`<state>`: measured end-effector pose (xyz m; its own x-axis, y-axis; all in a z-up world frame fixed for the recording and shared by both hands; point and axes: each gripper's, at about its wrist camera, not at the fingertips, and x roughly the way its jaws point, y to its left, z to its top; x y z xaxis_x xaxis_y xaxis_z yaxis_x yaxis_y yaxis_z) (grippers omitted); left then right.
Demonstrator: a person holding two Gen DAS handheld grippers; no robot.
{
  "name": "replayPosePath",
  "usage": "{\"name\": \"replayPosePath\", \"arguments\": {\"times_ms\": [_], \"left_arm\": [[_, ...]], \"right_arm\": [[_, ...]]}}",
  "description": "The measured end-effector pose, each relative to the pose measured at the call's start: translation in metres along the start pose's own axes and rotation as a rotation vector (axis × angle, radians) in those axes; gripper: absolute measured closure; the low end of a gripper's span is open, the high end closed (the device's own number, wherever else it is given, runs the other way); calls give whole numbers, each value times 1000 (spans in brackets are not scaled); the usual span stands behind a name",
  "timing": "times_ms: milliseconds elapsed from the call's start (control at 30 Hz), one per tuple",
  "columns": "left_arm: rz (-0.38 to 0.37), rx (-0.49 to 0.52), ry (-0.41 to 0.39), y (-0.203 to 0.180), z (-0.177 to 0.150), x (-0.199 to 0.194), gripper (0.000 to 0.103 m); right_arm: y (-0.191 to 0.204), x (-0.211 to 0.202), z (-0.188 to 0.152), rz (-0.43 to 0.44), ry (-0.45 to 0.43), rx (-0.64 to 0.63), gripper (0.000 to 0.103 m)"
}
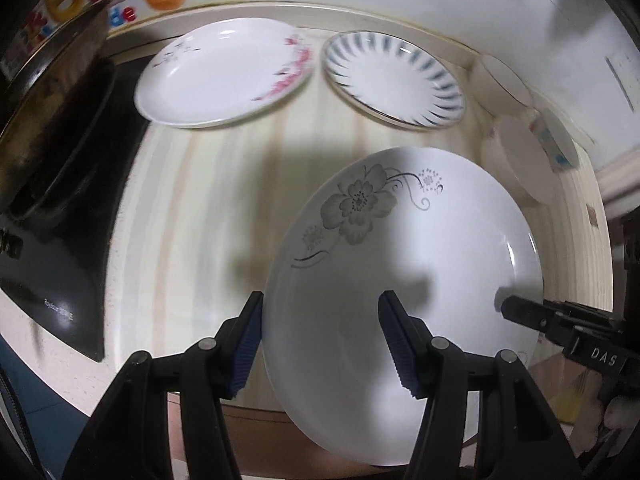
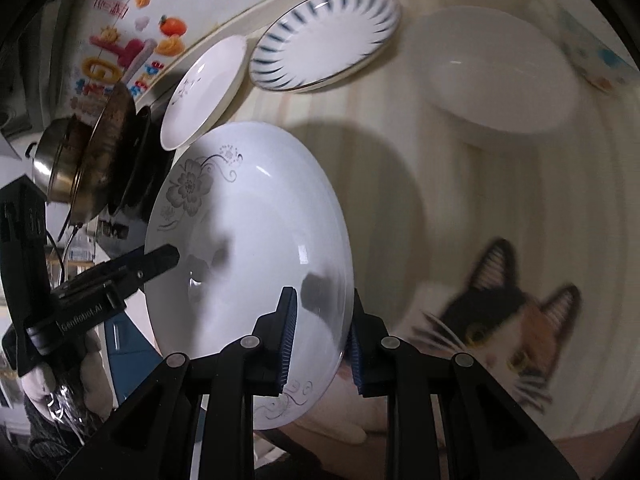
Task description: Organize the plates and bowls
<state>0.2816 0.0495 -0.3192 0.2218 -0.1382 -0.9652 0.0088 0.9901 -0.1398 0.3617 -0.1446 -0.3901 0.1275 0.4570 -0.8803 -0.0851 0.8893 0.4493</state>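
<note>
Flowered plate (image 1: 404, 264) empty, between both fingers (image 1: 250, 344)

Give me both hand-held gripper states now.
Left hand-held gripper: shut on the grey-flower plate.
Right hand-held gripper: shut on the same plate's rim.

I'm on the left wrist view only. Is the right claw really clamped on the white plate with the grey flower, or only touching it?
Observer: Clamped. The right claw has one pad inside and one pad behind the rim of the white plate with the grey flower.
Operator: Anything close to that claw?
Observer: A black, orange and white cat has its head just to the claw's right.
Operator: Anything else I'm missing?
Observer: A shiny steel pot sits beside the dark frying pan.
</note>
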Motion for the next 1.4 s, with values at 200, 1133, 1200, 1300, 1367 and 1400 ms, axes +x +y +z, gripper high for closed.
{"name": "replayPosePath", "arguments": {"times_ms": [200, 1133, 1200, 1300, 1367, 1400], "left_arm": [[-34, 71, 12, -38, -6, 5, 48], [-36, 185, 74, -114, -1, 61, 48], [-30, 188, 77, -115, -2, 60, 48], [-14, 198, 77, -117, -2, 59, 48], [1, 211, 76, -120, -3, 59, 48], [4, 218, 77, -121, -5, 58, 48]], "right_arm": [[-36, -30, -26, -7, -47, 67, 77], [-141, -45, -51, -42, -103, 243, 77], [-141, -44, -47, -34, -102, 245, 77], [-141, -43, -47, -30, -96, 248, 77], [-147, -43, -48, -25, -87, 251, 77], [-148, -42, -49, -25, -81, 252, 77]]}}
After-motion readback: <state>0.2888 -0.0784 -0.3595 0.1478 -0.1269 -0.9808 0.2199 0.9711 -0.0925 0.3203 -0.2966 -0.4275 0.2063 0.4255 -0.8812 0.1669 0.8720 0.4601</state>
